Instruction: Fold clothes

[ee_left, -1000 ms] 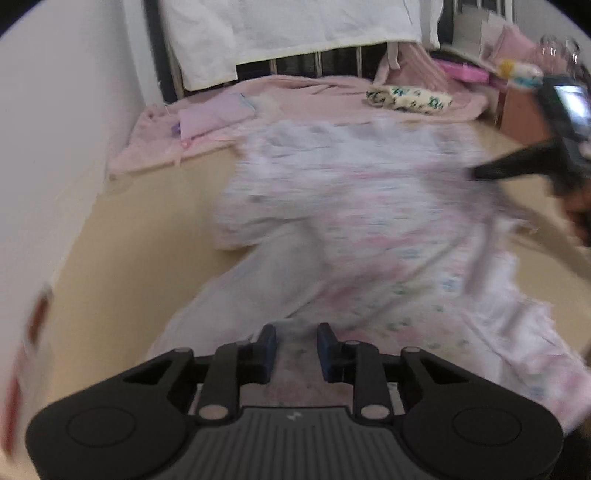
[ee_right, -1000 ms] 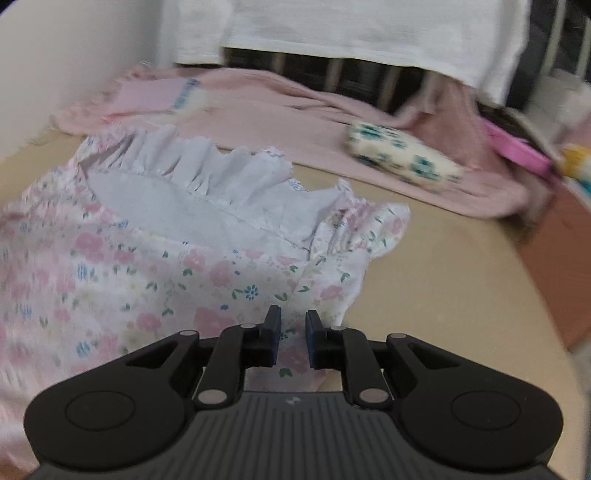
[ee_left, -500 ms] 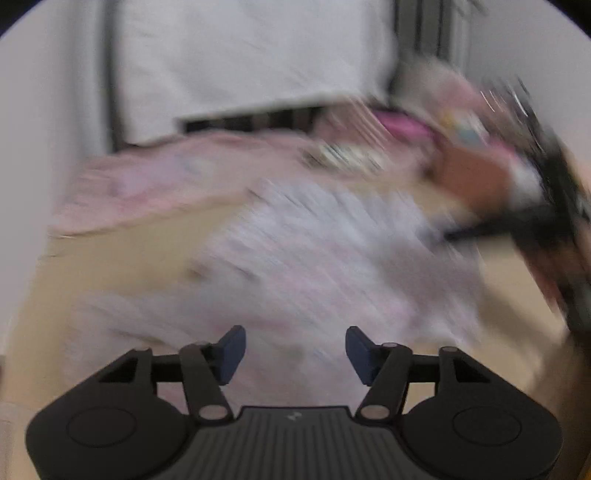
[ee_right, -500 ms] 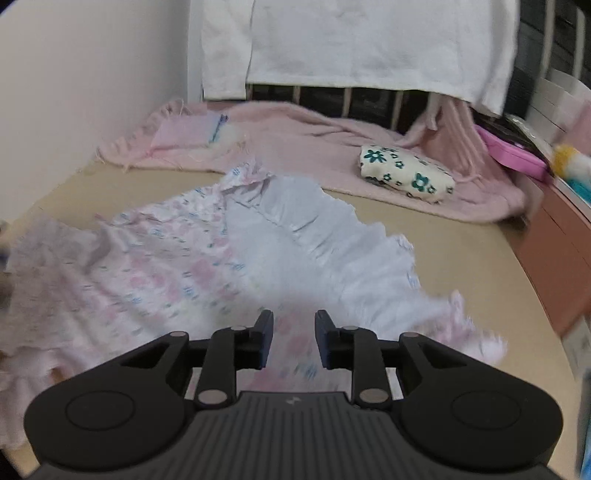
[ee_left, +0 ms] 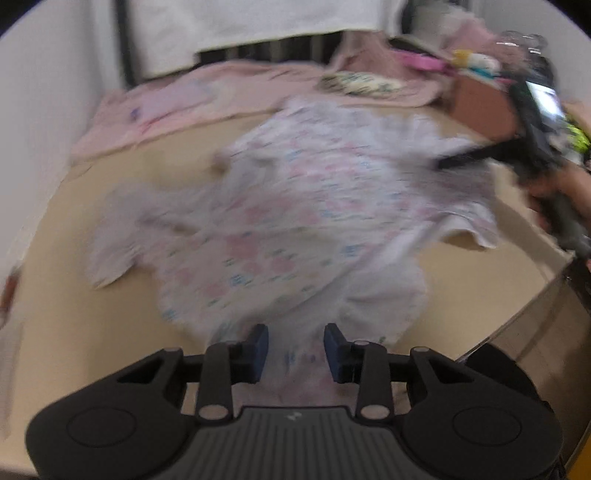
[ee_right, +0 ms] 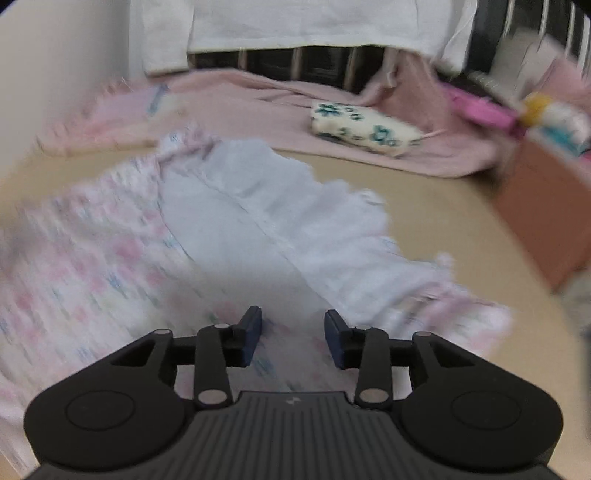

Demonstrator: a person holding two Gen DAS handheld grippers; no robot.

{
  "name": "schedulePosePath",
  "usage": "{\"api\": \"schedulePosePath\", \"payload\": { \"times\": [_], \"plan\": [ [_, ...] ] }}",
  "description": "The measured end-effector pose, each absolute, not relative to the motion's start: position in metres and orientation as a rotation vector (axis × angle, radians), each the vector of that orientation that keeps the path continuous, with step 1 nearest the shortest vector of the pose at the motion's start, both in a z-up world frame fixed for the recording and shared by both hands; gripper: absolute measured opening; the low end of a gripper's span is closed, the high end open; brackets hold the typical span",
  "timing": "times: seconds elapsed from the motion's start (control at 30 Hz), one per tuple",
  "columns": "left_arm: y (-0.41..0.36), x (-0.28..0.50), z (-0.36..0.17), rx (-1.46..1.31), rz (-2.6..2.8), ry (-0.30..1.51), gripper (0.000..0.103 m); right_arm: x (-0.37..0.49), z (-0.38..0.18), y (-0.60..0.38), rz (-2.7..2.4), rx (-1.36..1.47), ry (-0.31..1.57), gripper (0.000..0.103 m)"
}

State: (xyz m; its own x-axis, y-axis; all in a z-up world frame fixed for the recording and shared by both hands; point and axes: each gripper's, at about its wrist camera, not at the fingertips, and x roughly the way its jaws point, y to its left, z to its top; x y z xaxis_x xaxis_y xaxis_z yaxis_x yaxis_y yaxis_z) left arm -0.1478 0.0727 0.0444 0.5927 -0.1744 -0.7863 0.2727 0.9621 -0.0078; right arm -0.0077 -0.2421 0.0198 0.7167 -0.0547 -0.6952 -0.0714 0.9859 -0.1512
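A pink floral dress point(ee_left: 303, 206) lies spread on the beige tabletop point(ee_left: 74, 295), blurred by motion. Its white ruffled lining point(ee_right: 258, 206) is turned up beside the floral side point(ee_right: 92, 266). My left gripper point(ee_left: 293, 339) hovers at the garment's near end. Its jaws are closing, with cloth between the pads but not pinched. My right gripper point(ee_right: 293, 325) is over the near hem. Its jaws are opening, and fabric lies below the gap, not gripped. The left wrist view also shows the right gripper point(ee_left: 465, 157) at the dress's right side, in a hand point(ee_left: 561, 188).
A pink blanket point(ee_right: 258, 96) lies along the back with a floral pouch point(ee_right: 362, 129) on it. White cloth point(ee_right: 314, 22) hangs over a dark rail behind. A brown box point(ee_right: 546, 206) stands at the right. A wall point(ee_left: 44, 92) is at the left. The table's edge point(ee_left: 517, 321) runs near right.
Both grippers were nearly shut on the dress's edge a second ago and now stand apart. The left spread wide, then narrowed. The dress now lies flatter and more spread out.
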Motion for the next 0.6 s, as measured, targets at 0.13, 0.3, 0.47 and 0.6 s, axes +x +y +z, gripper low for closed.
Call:
{"api": "schedulePosePath", "payload": {
  "times": [0.13, 0.3, 0.47, 0.6],
  "plan": [
    [0.112, -0.125, 0.089, -0.016, -0.226, 0.796, 0.053, -0.015, 0.058, -0.229, 0.216, -0.104, 0.756, 0.045],
    [0.121, -0.052, 0.079, -0.014, -0.120, 0.802, 0.048, 0.079, 0.082, -0.193, 0.370, -0.023, 0.733, 0.067],
    [0.111, -0.027, 0.045, 0.031, 0.005, 0.808, 0.028, 0.175, 0.038, -0.151, 0.302, -0.022, 0.897, 0.050],
    [0.118, -0.024, 0.030, 0.018, 0.071, 0.819, 0.028, 0.185, 0.023, -0.146, 0.273, -0.001, 0.877, 0.013]
  ]
}}
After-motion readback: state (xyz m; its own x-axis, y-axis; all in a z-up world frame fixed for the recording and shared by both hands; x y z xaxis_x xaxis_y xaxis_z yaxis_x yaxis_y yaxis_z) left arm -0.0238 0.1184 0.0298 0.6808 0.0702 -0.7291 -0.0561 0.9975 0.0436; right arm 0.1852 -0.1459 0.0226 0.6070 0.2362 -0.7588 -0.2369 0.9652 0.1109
